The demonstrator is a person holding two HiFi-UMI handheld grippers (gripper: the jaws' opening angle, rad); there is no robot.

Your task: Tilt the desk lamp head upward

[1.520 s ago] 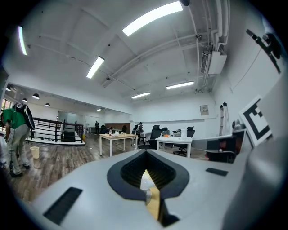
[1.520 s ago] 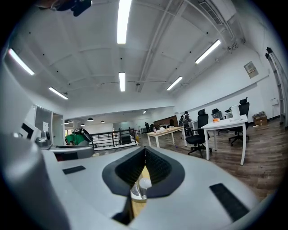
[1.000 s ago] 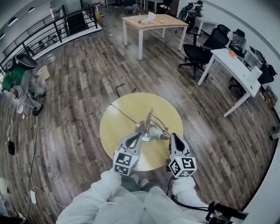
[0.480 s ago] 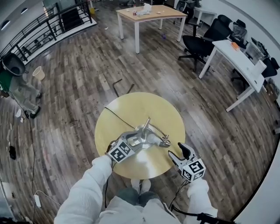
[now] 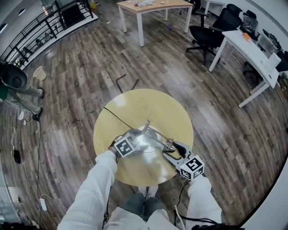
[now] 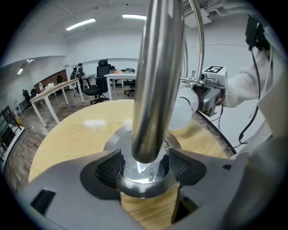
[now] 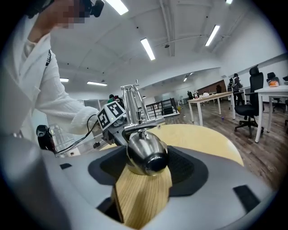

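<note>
A chrome desk lamp (image 5: pixel 147 134) stands on the round yellow table (image 5: pixel 135 108), its head (image 5: pixel 170 146) hanging low on the right. My left gripper (image 5: pixel 138 140) reaches in from the left. In the left gripper view its jaws are opening either side of the lamp's base collar (image 6: pixel 144 173), under the upright pole (image 6: pixel 155 81). My right gripper (image 5: pixel 173 152) comes from the near right. In the right gripper view its jaws are opening with the rounded metal head (image 7: pixel 145 155) between them, a small gap showing at each pad.
The lamp's black cord (image 5: pixel 114 116) runs across the table to its far left edge. On the wooden floor beyond stand a wooden table (image 5: pixel 148 6), black office chairs (image 5: pixel 207 33), a white desk (image 5: pixel 252 45) and a railing (image 5: pixel 45 27) at the far left.
Both grippers left the table's near edge, shut then. The left one went to the lamp's base and the right one to the lamp head. Both now stand open.
</note>
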